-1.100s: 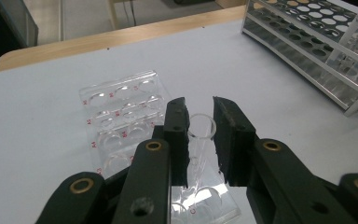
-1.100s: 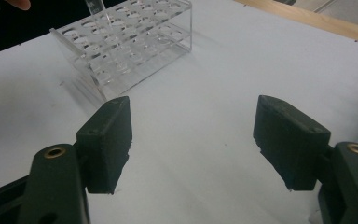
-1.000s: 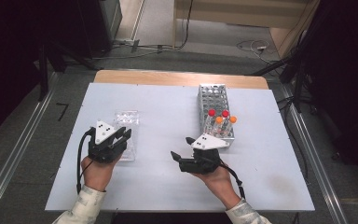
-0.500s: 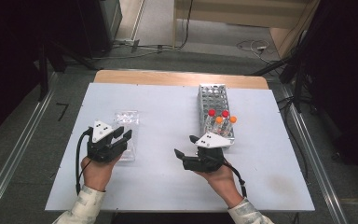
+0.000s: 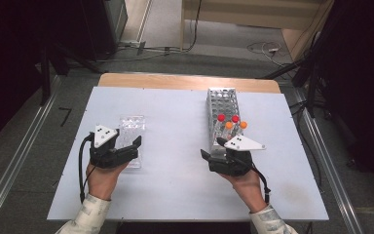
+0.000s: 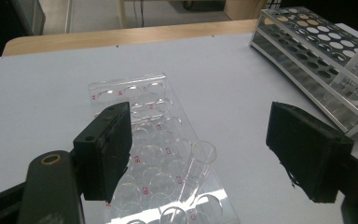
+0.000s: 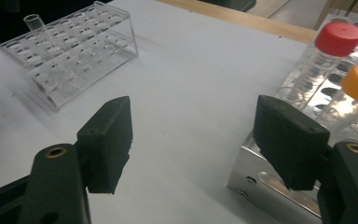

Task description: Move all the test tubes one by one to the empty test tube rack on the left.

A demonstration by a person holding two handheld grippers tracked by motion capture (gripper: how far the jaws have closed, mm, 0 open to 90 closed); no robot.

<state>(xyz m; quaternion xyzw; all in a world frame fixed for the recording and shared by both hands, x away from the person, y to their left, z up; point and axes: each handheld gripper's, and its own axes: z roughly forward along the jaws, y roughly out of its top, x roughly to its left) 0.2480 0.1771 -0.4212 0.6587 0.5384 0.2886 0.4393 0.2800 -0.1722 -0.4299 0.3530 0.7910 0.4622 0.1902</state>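
The pale surface (image 5: 175,126) carries two racks well apart. On the right stands the metal rack (image 5: 222,105), its long axis running from near to far, with four capped tubes upright at its near end: two with red caps (image 5: 221,117) and two with orange caps (image 5: 229,125). On the left lies the smaller clear rack (image 5: 131,127), also lengthwise from near to far, with rows of round wells marked in red letters. One clear glass tube (image 6: 200,163) stands in a well at its near end, open mouth up and leaning slightly. The left tongs (image 5: 126,151) sit over the near end of the clear rack, jaws spread wide and holding nothing; in the left gripper view the glass tube rises between the two jaws, nearer the left one, without touching either. The right tongs (image 5: 214,155) rest at the near end of the metal rack, jaws spread wide and empty, the right jaw just beside the rack's near corner.
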